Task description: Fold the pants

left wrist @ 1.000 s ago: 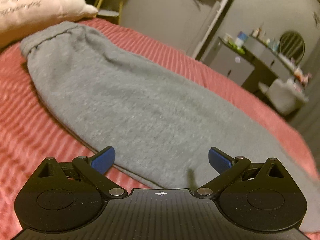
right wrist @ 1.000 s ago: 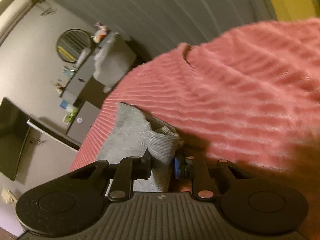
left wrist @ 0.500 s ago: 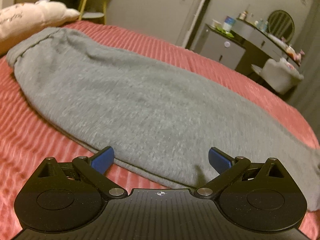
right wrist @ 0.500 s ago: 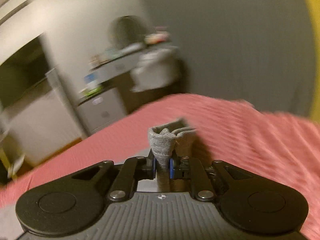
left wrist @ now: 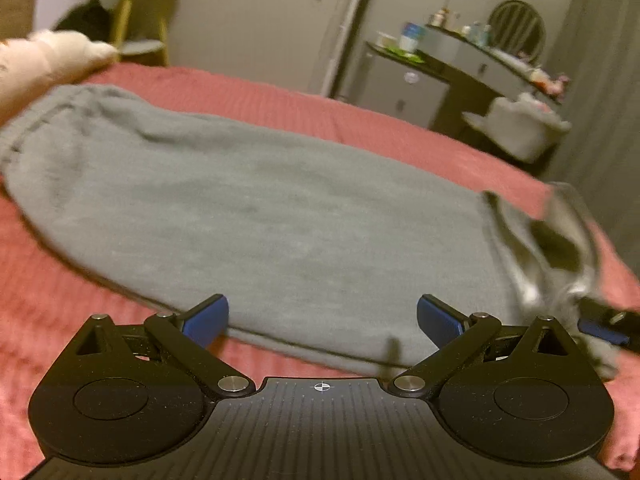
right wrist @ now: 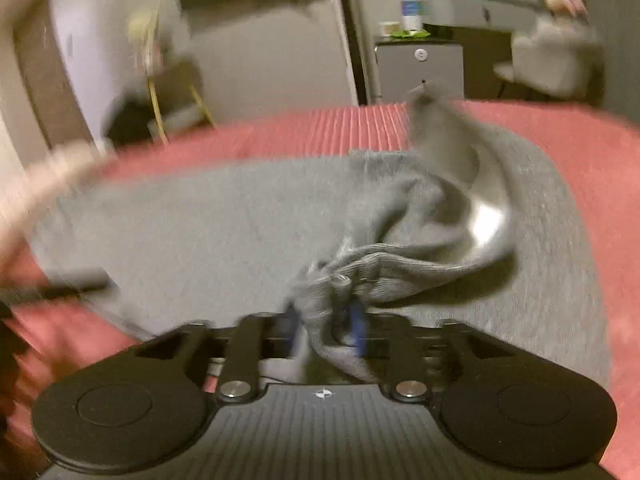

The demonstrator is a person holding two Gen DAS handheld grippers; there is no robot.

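pants [left wrist: 260,216] lengthwise-folded on bed [left wrist: 400,128] | right hand-held gripper [right wrist: 326,330] opening, cuff [right wrist: 400,272] between jaws | left hand-held gripper [left wrist: 322,318] wide, empty | cross-fold pending

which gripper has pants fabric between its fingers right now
The right gripper: the pants' ribbed cuff sits between its opening fingers. The left gripper is open, empty.

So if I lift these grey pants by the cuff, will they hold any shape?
Probably not. The cuff between the right gripper's opening jaws is crumpled and draping, so the grey pants look floppy. The fleecy fabric lies flat on the ribbed red bedspread, so it likely drags rather than slides.
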